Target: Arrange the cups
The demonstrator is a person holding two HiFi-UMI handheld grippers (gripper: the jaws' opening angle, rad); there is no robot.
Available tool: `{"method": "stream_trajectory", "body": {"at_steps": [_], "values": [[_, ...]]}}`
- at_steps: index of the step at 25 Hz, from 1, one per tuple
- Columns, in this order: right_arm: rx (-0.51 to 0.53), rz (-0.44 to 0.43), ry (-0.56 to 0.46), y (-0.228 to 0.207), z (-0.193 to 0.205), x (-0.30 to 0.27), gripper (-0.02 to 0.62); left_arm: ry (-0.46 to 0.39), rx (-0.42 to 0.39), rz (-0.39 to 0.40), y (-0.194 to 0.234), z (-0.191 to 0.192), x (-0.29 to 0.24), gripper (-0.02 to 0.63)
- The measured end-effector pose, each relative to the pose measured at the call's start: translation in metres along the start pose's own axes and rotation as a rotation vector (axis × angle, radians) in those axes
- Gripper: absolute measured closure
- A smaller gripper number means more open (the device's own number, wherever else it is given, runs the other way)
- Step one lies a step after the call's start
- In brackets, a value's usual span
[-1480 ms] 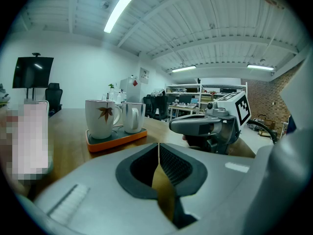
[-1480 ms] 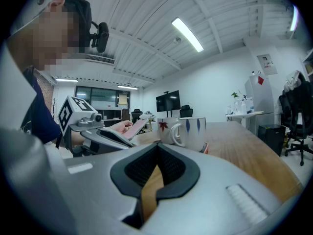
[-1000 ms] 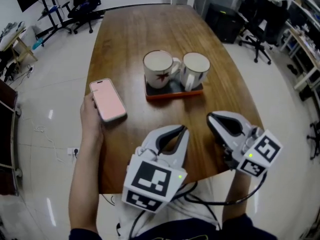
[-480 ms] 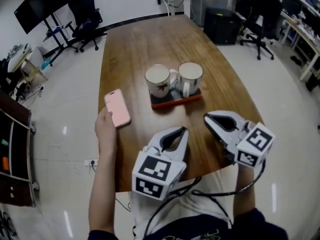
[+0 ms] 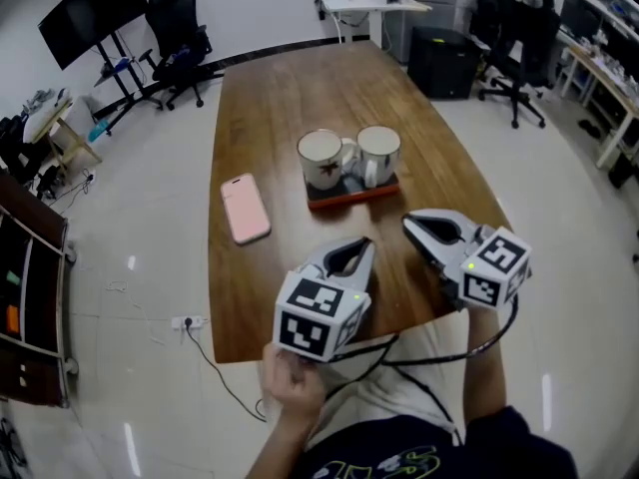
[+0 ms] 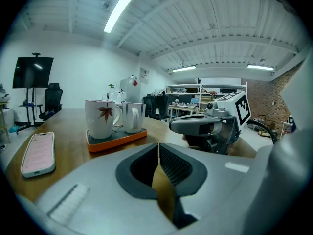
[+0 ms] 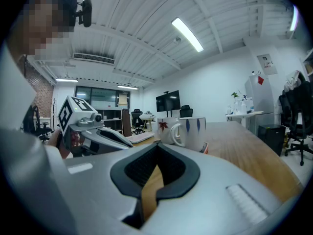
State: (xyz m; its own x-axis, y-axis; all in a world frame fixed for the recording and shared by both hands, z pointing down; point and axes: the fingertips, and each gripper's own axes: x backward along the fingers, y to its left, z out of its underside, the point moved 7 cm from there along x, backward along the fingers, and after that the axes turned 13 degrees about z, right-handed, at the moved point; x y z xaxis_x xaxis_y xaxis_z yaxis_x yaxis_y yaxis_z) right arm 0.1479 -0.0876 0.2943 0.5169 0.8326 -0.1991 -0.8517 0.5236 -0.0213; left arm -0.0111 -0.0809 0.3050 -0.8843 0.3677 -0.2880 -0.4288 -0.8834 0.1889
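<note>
Two white mugs stand side by side on an orange tray [image 5: 354,196] [image 6: 117,139] in the middle of the wooden table. The left mug [image 5: 320,157] [image 6: 101,118] has a red leaf print; the right mug [image 5: 377,152] [image 6: 131,116] [image 7: 194,131] has blue marks. My left gripper [image 5: 365,244] [image 6: 158,146] rests at the table's near edge, shut and empty, a hand now on its grip. My right gripper [image 5: 409,227] [image 7: 157,146] sits beside it to the right, also shut and empty. Both point toward the tray, well short of it.
A pink phone [image 5: 245,208] [image 6: 38,152] lies flat on the table left of the tray. The table's [image 5: 300,98] far half is bare wood. Office chairs, a monitor stand and desks ring the room beyond the table.
The hand has put the pink phone down on the table, let go of it and come back to the left gripper's grip. The grippers themselves have stayed put; the head view has shifted.
</note>
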Motion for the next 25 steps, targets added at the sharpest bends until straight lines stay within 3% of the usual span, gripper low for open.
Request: {"method": "stream_trajectory", "body": {"at_steps": [7, 10, 14, 18, 22, 25], "values": [[0.012, -0.018, -0.001, 0.002, -0.003, -0.008, 0.595, 0.104, 0.005, -0.11, 0.005, 0.002, -0.008, 0.601], [0.012, -0.012, 0.002, 0.003, -0.006, -0.004, 0.595, 0.083, 0.01, -0.097, 0.001, -0.003, -0.005, 0.601], [0.003, -0.008, 0.002, 0.004, -0.004, -0.004, 0.595, -0.015, 0.022, -0.031, 0.001, -0.002, 0.003, 0.601], [0.001, -0.008, -0.004, 0.003, -0.004, -0.004, 0.595, 0.005, 0.0, 0.025, 0.004, -0.005, -0.008, 0.601], [0.003, -0.005, -0.007, 0.008, -0.005, -0.005, 0.595, -0.001, -0.003, 0.032, 0.008, -0.006, -0.006, 0.603], [0.011, -0.002, -0.008, 0.007, -0.006, -0.006, 0.595, -0.018, 0.017, -0.025, 0.013, -0.007, -0.004, 0.603]]}}
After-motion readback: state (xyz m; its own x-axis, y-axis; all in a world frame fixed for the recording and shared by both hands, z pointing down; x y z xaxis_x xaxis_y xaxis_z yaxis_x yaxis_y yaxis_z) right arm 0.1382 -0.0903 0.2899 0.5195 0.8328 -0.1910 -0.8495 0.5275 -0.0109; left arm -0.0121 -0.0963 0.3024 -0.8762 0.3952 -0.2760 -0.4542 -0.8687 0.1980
